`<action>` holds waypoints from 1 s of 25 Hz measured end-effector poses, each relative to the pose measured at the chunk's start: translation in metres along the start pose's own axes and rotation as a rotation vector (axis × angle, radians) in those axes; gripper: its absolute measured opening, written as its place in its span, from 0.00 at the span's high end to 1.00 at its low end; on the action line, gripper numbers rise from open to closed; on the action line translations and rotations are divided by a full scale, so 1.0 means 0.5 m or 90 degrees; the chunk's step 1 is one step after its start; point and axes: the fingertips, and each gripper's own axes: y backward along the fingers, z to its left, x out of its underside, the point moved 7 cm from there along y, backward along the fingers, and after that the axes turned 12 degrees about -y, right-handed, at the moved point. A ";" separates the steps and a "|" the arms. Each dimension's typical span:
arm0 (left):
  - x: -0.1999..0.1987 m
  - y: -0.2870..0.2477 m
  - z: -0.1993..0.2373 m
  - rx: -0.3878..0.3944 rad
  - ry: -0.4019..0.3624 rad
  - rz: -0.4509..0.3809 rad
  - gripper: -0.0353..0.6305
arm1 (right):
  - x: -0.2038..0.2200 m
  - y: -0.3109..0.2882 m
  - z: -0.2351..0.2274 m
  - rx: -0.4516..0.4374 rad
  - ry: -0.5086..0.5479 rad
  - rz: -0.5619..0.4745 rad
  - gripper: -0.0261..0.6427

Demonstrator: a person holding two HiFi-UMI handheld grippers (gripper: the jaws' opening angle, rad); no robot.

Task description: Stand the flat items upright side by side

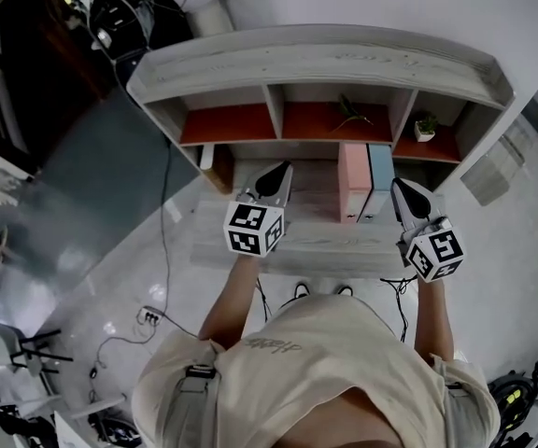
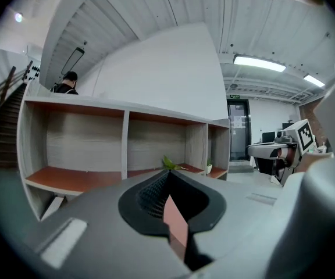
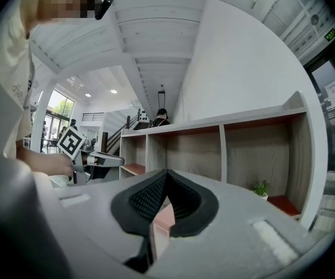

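Note:
A pink flat item (image 1: 352, 190) and a light blue one (image 1: 379, 189) stand upright side by side on the desk surface (image 1: 306, 241), under the shelf unit (image 1: 325, 63). My left gripper (image 1: 284, 170) hovers to their left, shut, with nothing held. My right gripper (image 1: 397, 187) sits just right of the blue item, also shut and empty. In the left gripper view the jaws (image 2: 167, 175) meet tip to tip and face the open cubbies (image 2: 86, 150). The right gripper view shows its jaws (image 3: 166, 173) closed the same way. A pink strip shows in the slit below each pair of jaws.
The shelf has three cubbies with orange floors (image 1: 227, 124). A green sprig (image 1: 351, 113) lies in the middle one and a small potted plant (image 1: 425, 127) stands in the right one. A white slab (image 1: 206, 157) leans at the desk's left end. A cable (image 1: 164, 250) hangs beside the desk.

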 end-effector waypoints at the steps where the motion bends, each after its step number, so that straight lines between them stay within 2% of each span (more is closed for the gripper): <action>1: 0.008 0.000 -0.002 0.004 0.007 0.006 0.93 | 0.005 0.006 -0.003 0.005 -0.003 0.001 0.96; 6: 0.011 -0.003 -0.016 0.030 0.009 0.018 0.93 | 0.027 0.028 -0.012 0.039 -0.023 0.000 0.96; 15: 0.025 -0.001 -0.029 0.055 0.017 0.026 0.93 | 0.048 0.035 -0.007 0.048 -0.030 0.007 0.96; 20: 0.037 0.004 -0.017 0.043 0.031 0.022 0.93 | 0.060 0.037 -0.009 0.074 -0.023 0.000 0.96; 25: 0.034 0.010 -0.006 0.038 0.026 0.014 0.93 | 0.069 0.030 -0.005 0.074 -0.025 0.001 0.96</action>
